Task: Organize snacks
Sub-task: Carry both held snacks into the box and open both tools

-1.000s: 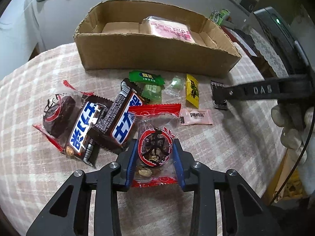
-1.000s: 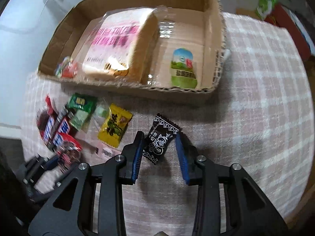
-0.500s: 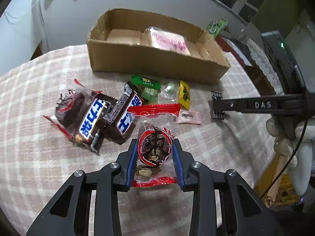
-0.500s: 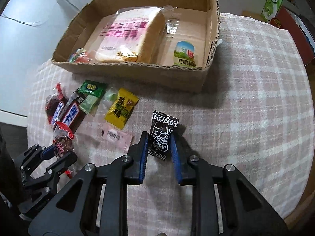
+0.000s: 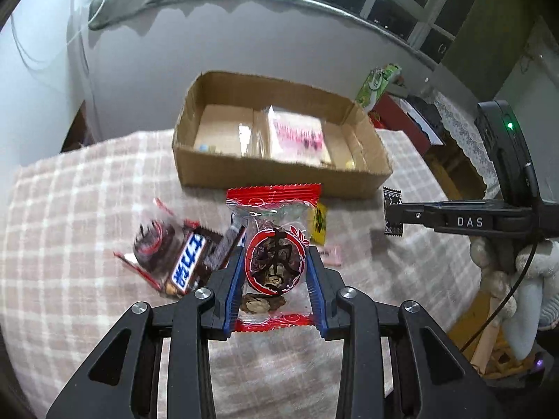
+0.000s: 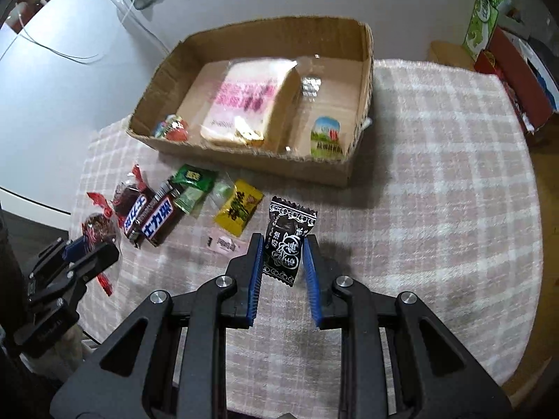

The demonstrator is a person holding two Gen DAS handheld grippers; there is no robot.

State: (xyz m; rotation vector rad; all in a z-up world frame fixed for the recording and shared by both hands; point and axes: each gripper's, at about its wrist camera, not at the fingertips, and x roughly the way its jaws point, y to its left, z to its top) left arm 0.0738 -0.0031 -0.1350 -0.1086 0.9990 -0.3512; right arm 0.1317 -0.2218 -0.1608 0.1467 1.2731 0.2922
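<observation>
My left gripper (image 5: 275, 263) is shut on a clear red-trimmed date snack packet (image 5: 274, 244), held up off the checked tablecloth (image 5: 70, 244). My right gripper (image 6: 282, 244) is shut on a black plum candy (image 6: 284, 241), also lifted above the cloth. The open cardboard box (image 6: 244, 159) stands at the far side of the table with a wrapped bread slice (image 6: 244, 104), a green-white packet (image 6: 326, 138) and a small colourful candy (image 6: 171, 131) inside. In the left wrist view the right gripper (image 5: 393, 214) shows at the right with the black candy (image 5: 392, 193) in it.
Loose snacks lie in front of the box: two Snickers bars (image 6: 153, 216), a dark red-wrapped cake (image 6: 127, 193), green candies (image 6: 192, 181), a yellow candy (image 6: 239, 209) and a pink sachet (image 6: 225, 244). A green carton (image 6: 484, 17) and red box (image 6: 517, 73) sit beyond the table's far right edge.
Both grippers have risen from the cloth with their snacks; the right one closed tighter on the black candy. The box now looks farther away in both views.
</observation>
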